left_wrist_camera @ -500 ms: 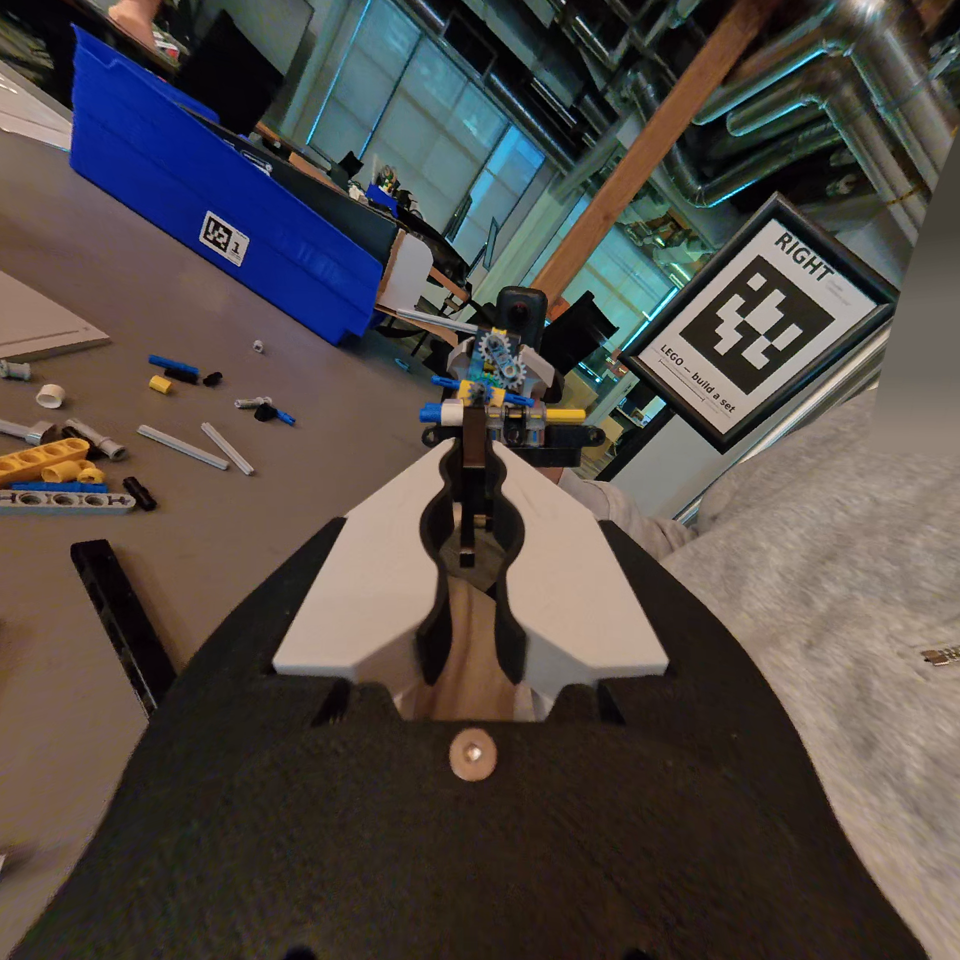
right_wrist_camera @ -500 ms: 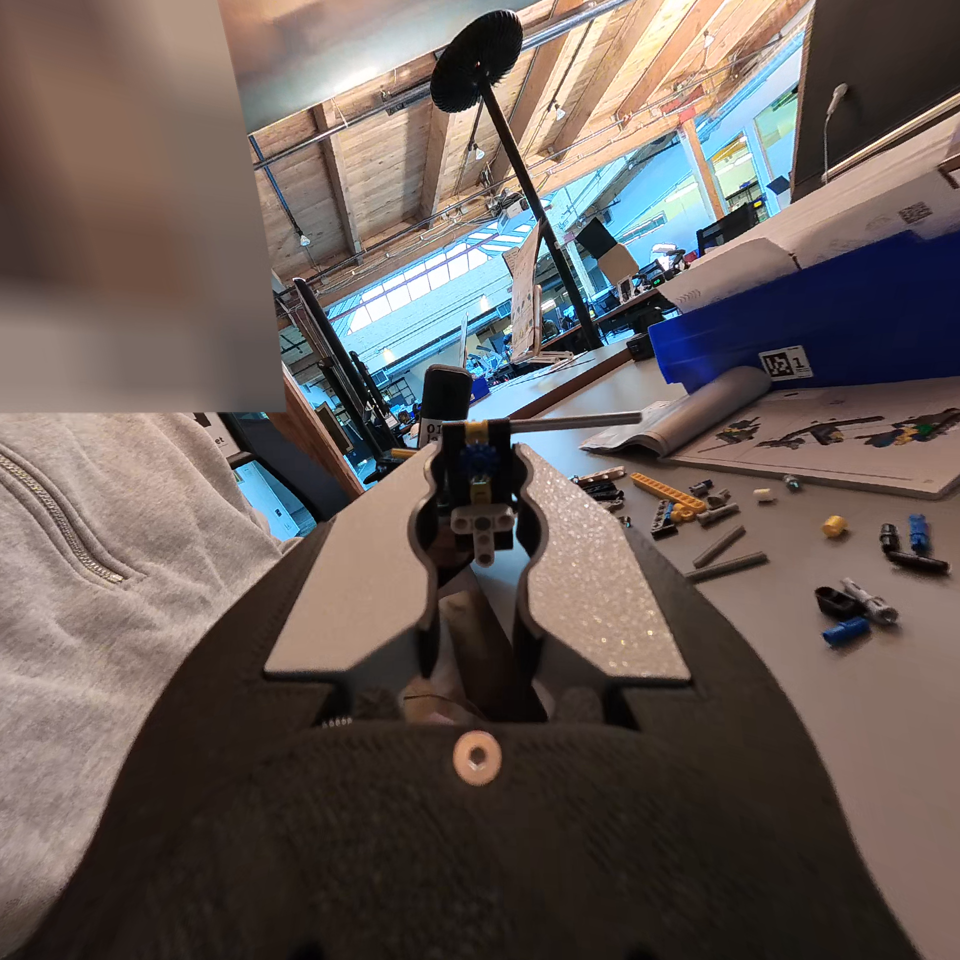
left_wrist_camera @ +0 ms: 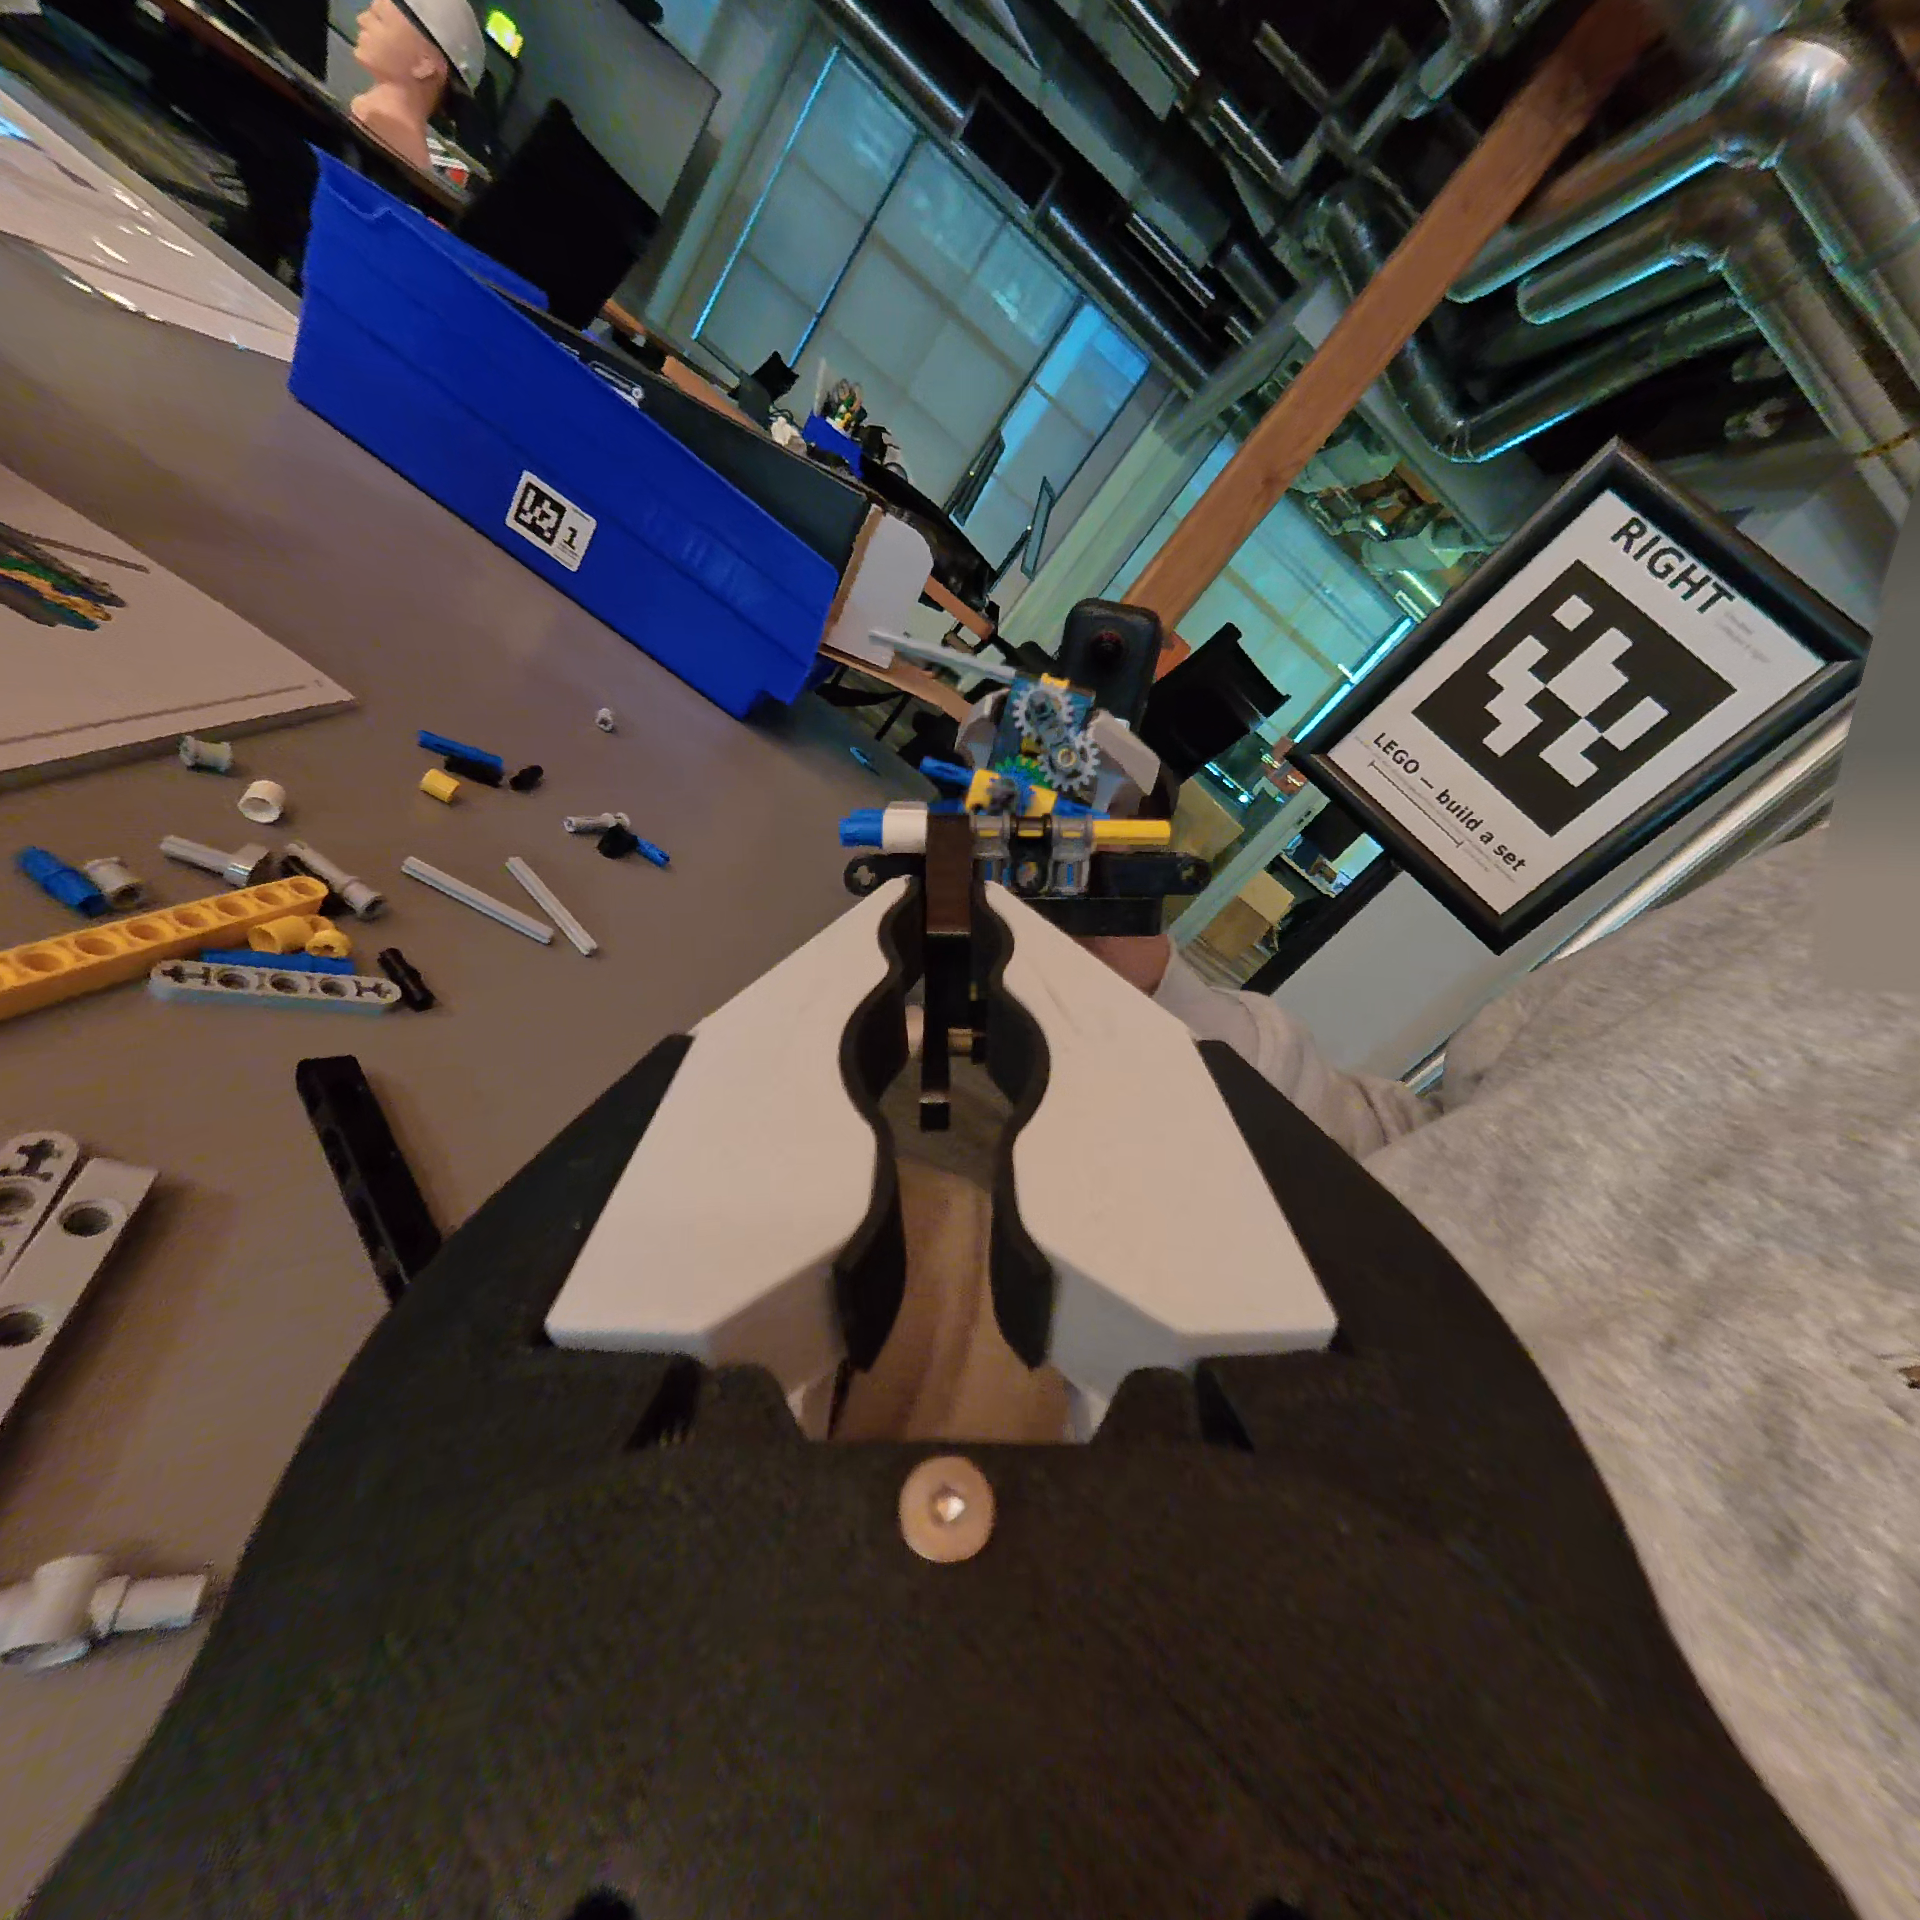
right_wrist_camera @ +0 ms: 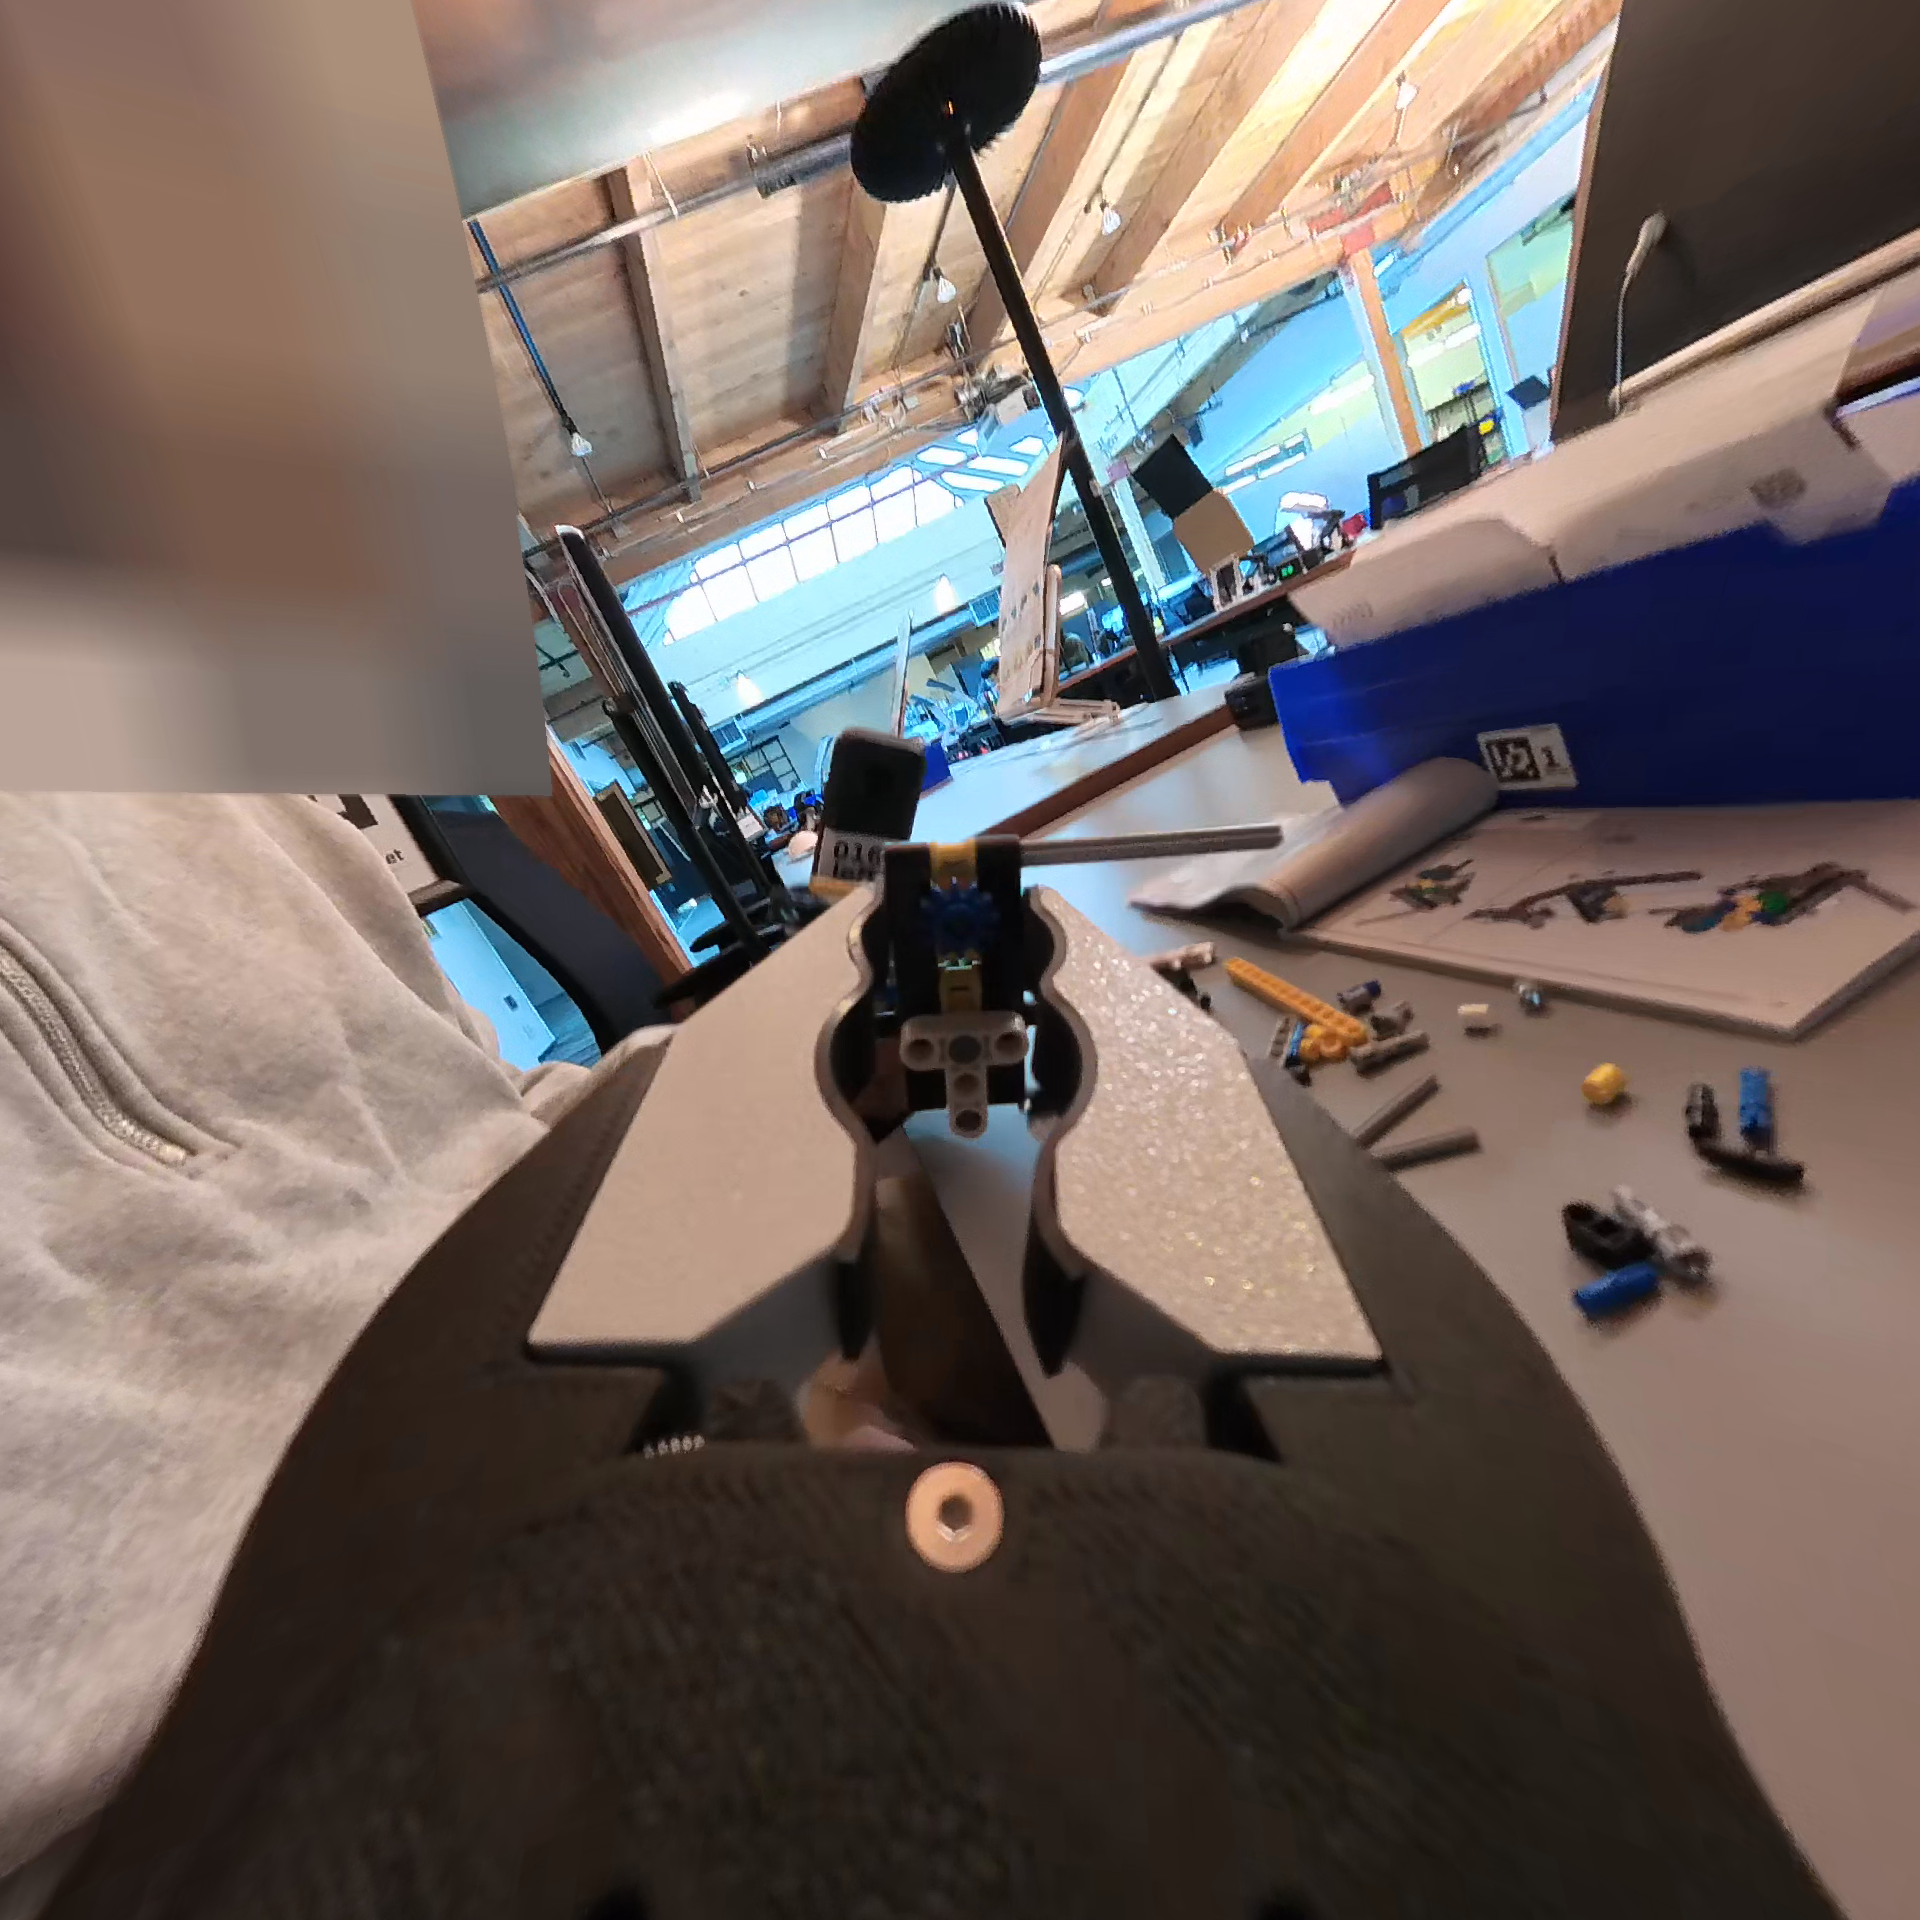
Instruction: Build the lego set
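Left claw (left_wrist_camera: 945,906): clenched on a thin black piece (left_wrist_camera: 940,977), raised clear of the table (left_wrist_camera: 675,1060). Far end of that piece up against the build (left_wrist_camera: 1039,758); joined or only touching, cannot tell.

Right claw (right_wrist_camera: 951,920): clenched on the build (right_wrist_camera: 961,1049) by its black frame, blue gear and grey T-piece facing the camera, long grey axle (right_wrist_camera: 1153,840) sticking out sideways, free of the fingers. Held in mid-air, opposite the left claw, probably so that one side braces while the other presses a part home.

Loose parts, among them a yellow beam (left_wrist_camera: 156,940), spread on the table within reach; open booklet (right_wrist_camera: 1621,935) beside them, likely for checking the step.

Judged mid-assembly: many pieces unused.
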Available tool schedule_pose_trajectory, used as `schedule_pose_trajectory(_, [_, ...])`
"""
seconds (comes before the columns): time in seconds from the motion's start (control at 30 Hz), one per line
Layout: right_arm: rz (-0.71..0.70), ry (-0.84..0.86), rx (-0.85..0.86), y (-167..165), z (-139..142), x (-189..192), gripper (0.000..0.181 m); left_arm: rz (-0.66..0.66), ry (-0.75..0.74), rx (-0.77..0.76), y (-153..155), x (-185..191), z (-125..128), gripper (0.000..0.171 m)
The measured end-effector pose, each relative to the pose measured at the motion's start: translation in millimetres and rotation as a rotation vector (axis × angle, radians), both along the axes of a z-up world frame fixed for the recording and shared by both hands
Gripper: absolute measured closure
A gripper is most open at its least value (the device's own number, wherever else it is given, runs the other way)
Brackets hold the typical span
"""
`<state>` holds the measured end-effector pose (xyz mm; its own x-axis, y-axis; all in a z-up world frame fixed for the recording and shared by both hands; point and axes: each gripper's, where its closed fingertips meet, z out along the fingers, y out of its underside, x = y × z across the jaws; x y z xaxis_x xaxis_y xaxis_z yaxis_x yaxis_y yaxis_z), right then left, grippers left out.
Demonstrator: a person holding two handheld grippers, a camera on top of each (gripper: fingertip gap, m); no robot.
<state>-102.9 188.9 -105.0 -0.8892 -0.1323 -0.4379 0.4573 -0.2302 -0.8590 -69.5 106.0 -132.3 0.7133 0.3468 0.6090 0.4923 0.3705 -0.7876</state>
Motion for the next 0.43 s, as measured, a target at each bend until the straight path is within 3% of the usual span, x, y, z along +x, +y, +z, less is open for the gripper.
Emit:
schedule_pose_trajectory(0.23, [0.007, 0.107, -0.036, -7.1, 31.0, -8.1, 0.159, 0.071, 0.007, -0.014, -6.8, -8.3, -5.4, 0.167])
schedule_pose_trajectory(0.43, [0.019, 0.081, -0.028, -3.5, 12.5, -8.3, 0.159, 0.116, 0.088, -0.074, -3.9, -8.5, -6.4, 0.167])
